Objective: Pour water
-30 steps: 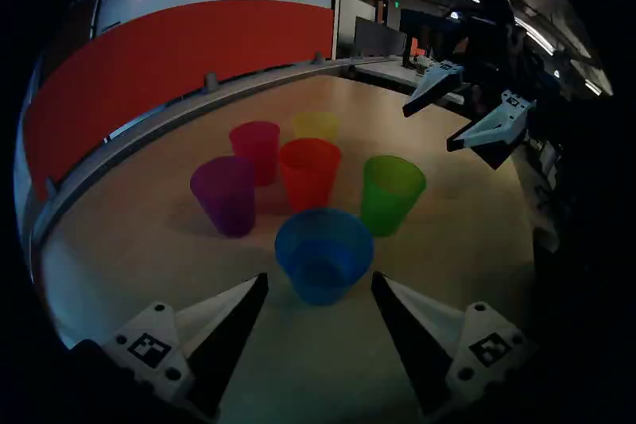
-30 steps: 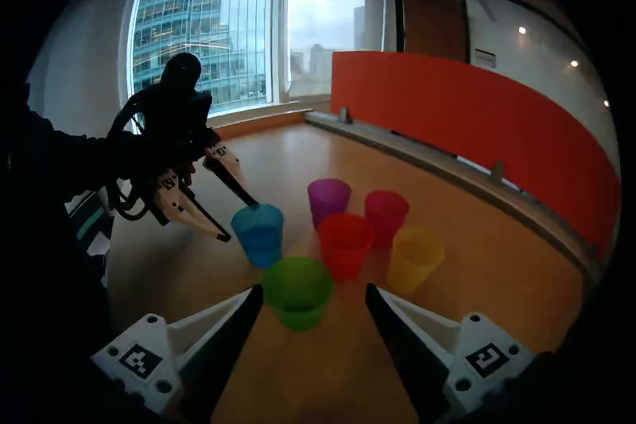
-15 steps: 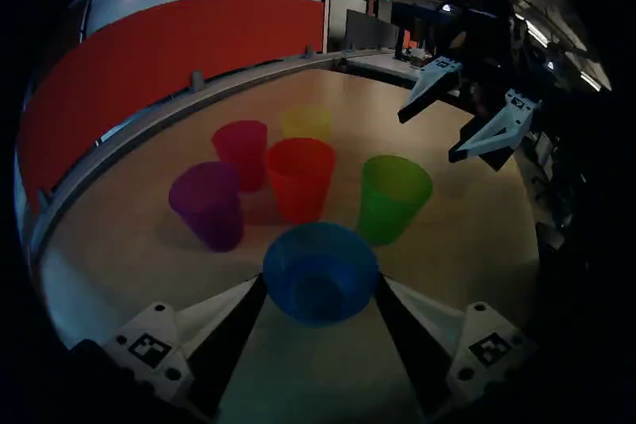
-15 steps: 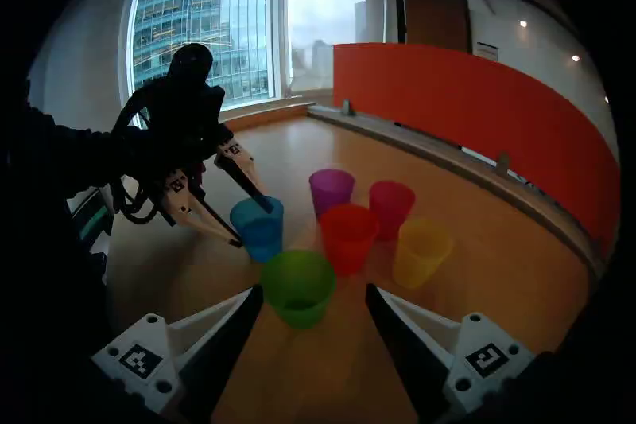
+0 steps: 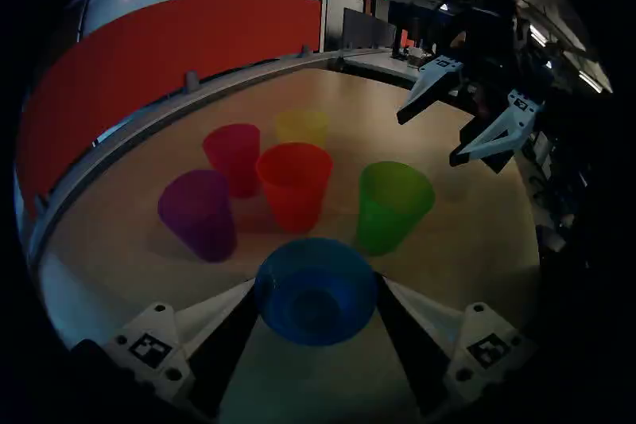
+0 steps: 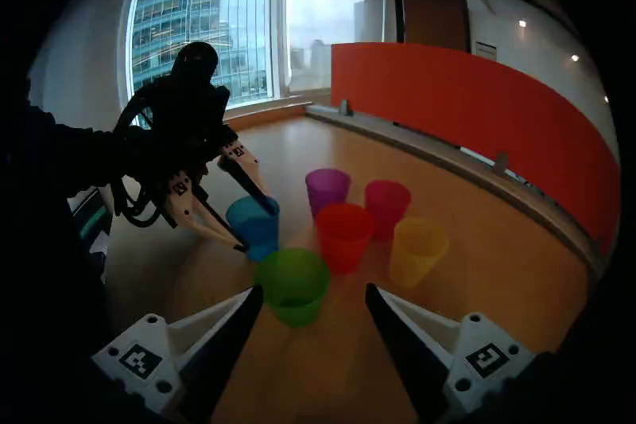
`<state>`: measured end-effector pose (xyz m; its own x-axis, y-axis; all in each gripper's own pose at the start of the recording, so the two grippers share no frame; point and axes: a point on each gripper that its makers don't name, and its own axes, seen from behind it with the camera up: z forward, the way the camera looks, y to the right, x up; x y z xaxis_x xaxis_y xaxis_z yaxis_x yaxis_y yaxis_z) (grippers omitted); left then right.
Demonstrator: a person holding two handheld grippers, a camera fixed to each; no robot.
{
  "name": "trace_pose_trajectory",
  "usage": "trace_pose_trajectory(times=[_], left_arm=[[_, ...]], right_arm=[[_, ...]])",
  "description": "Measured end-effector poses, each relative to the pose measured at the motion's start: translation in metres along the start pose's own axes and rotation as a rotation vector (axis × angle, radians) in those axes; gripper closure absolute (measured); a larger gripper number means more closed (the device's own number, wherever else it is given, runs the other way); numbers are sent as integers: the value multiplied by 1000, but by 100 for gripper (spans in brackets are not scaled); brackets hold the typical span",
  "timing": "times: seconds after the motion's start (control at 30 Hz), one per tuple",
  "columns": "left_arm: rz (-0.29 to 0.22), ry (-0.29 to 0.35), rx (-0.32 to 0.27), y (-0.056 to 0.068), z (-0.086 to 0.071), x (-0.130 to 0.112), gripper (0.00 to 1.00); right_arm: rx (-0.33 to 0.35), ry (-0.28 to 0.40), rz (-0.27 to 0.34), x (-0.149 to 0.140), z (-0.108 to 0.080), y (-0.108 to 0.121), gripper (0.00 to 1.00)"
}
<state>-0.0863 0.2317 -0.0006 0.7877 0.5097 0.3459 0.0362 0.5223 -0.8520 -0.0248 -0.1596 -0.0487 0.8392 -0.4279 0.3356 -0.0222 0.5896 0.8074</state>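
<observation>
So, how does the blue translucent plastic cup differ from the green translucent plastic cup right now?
Colour: the blue translucent plastic cup is blue, the green translucent plastic cup is green. Position: the blue cup stands between the open fingers of the left gripper; the green cup stands free, with the right gripper apart from it. Both are upright, tapered and open-topped on the wooden table.

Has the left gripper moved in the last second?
Yes. The left gripper advanced toward the stationary blue cup; its fingers now flank it.
</observation>
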Motion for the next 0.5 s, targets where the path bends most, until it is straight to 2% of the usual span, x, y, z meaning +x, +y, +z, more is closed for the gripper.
trace_pose_trajectory(times=[0.03, 0.5], left_arm=[[1, 0, 3, -1, 0, 0, 10], [12, 3, 10, -5, -4, 1, 11]], right_arm=[[0, 0, 0, 0, 0, 0, 0], [11, -7, 1, -2, 6, -5, 0]])
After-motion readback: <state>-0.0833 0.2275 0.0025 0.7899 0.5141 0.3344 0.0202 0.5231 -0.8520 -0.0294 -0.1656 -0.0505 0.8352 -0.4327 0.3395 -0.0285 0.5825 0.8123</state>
